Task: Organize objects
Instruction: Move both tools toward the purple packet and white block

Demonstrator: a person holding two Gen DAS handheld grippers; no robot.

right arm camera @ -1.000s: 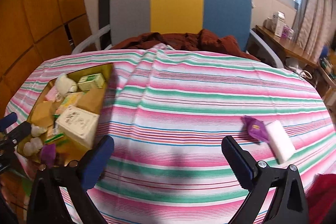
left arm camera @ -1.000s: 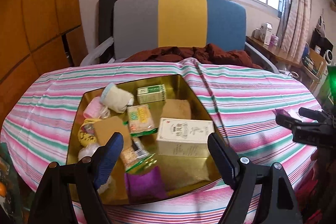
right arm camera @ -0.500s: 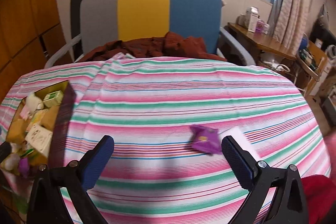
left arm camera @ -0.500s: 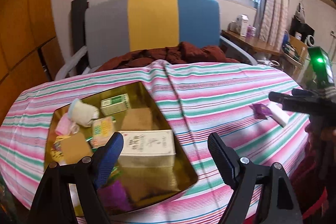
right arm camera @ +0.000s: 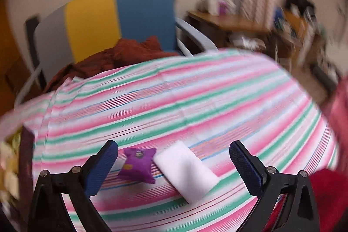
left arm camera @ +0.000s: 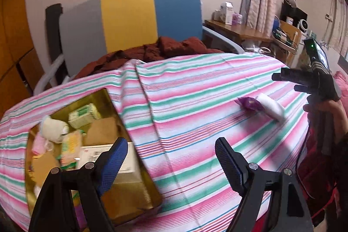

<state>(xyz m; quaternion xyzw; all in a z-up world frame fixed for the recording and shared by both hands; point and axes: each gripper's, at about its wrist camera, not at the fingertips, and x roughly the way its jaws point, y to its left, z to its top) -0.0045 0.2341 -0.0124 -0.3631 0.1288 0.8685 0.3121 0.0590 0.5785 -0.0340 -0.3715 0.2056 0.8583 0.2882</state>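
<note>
1. The striped tablecloth [left arm camera: 195, 101] covers a round table; its far edge meets the brown cloth [left arm camera: 152, 51] heaped on the chair [left arm camera: 128, 16]. Between the gold tin [left arm camera: 134, 195] on your left and the two loose items on your right is wide bare cloth.
2. Your left hand-held gripper [left arm camera: 168, 163] is spread wide and holds nothing. It hangs over the tin's right edge, with the blue pad [left arm camera: 112, 163] in front of the white box [left arm camera: 104, 156] in the tin.
3. Your right hand-held gripper [right arm camera: 174, 164] is also wide open and empty. The purple packet [right arm camera: 138, 163] and the white block [right arm camera: 186, 170] lie on the cloth between its fingers; the packet is just beside the left finger [right arm camera: 102, 165], and the block sits nearer the middle.
4. The packet and block touch or nearly touch; blur keeps you from telling which.
5. From the left wrist view the purple packet [left arm camera: 250, 104] and white block [left arm camera: 271, 107] lie well to the right, near the table's right edge, just under your right hand-held gripper [left arm camera: 291, 82].
6. The tin holds a green box [left arm camera: 83, 115], a white roll [left arm camera: 53, 128], a pink item [left arm camera: 39, 142], a snack pack [left arm camera: 70, 148] and brown cards [left arm camera: 102, 131], crowded together.
7. A wooden side desk [left arm camera: 237, 30] with clutter stands behind on the right, apart from the table. The right wrist view is heavily blurred.
</note>
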